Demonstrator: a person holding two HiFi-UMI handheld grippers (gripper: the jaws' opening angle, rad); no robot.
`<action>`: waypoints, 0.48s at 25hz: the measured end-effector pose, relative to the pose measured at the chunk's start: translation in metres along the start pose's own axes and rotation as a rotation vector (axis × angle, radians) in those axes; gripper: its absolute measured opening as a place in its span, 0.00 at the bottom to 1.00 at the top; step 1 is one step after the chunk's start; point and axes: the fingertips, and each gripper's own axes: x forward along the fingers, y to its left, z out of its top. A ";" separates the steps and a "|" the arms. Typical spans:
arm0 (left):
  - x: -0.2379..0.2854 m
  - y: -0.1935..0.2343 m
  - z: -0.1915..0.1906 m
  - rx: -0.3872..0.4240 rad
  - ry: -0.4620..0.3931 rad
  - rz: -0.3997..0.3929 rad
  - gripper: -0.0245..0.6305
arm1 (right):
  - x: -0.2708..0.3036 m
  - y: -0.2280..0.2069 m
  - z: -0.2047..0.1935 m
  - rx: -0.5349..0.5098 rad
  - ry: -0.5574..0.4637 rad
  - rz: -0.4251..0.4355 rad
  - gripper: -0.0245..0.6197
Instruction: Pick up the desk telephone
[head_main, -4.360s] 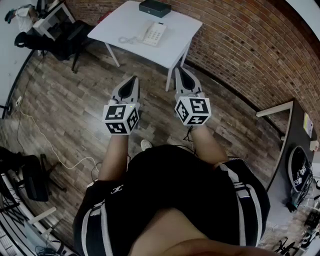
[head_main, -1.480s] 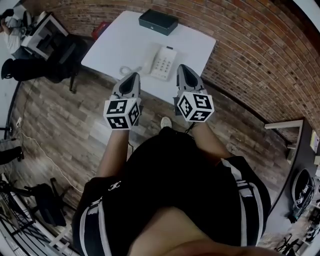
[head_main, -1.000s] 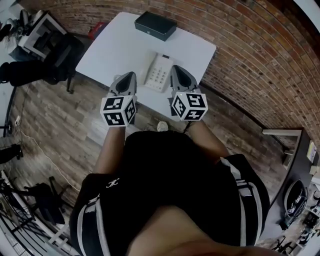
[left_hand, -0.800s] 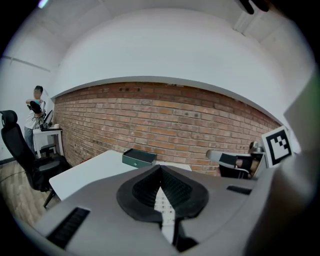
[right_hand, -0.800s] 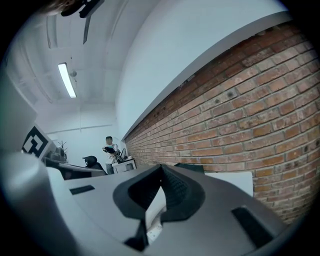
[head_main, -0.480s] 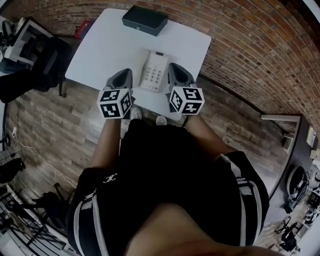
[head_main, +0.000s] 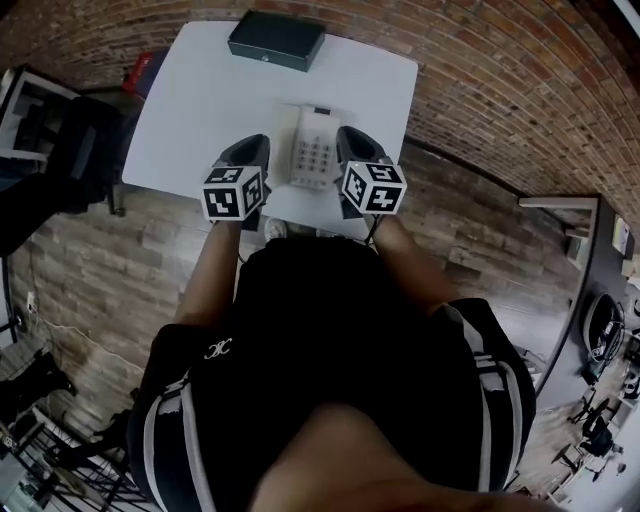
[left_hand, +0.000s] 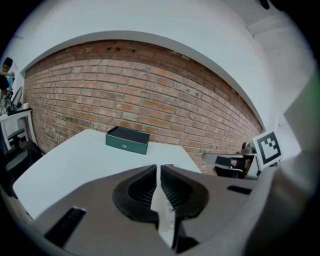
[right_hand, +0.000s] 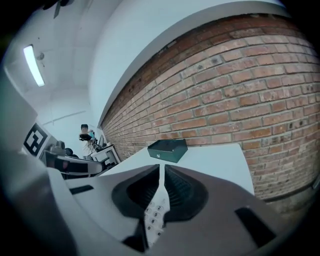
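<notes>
A white desk telephone (head_main: 313, 150) with a keypad lies near the front edge of the white table (head_main: 190, 100). My left gripper (head_main: 256, 143) hangs just left of the phone and my right gripper (head_main: 348, 134) just right of it, both over the table's front edge. Both are shut and hold nothing. In the left gripper view the left gripper (left_hand: 158, 167) points over the table, with a sliver of the telephone (left_hand: 163, 215) showing under the jaws. The right gripper (right_hand: 161, 168) likewise shows the telephone's keypad (right_hand: 154, 216) through its slit.
A dark flat box (head_main: 276, 40) sits at the table's far edge, seen also as the box (left_hand: 127, 139) and the box (right_hand: 167, 149). A brick wall (head_main: 500, 90) runs behind and to the right. Dark furniture (head_main: 60, 150) stands left. A person (right_hand: 85, 137) stands far off.
The person has walked up to the table. Both grippers came forward and down, from above the floor to either side of the telephone. Their jaws stayed shut.
</notes>
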 end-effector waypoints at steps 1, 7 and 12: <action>0.006 0.004 -0.003 -0.010 0.015 -0.017 0.04 | 0.003 -0.003 -0.005 0.020 0.013 -0.013 0.04; 0.040 0.019 -0.021 -0.067 0.113 -0.133 0.23 | 0.024 -0.021 -0.029 0.081 0.094 -0.069 0.15; 0.064 0.021 -0.036 -0.141 0.181 -0.224 0.41 | 0.036 -0.035 -0.053 0.138 0.169 -0.081 0.18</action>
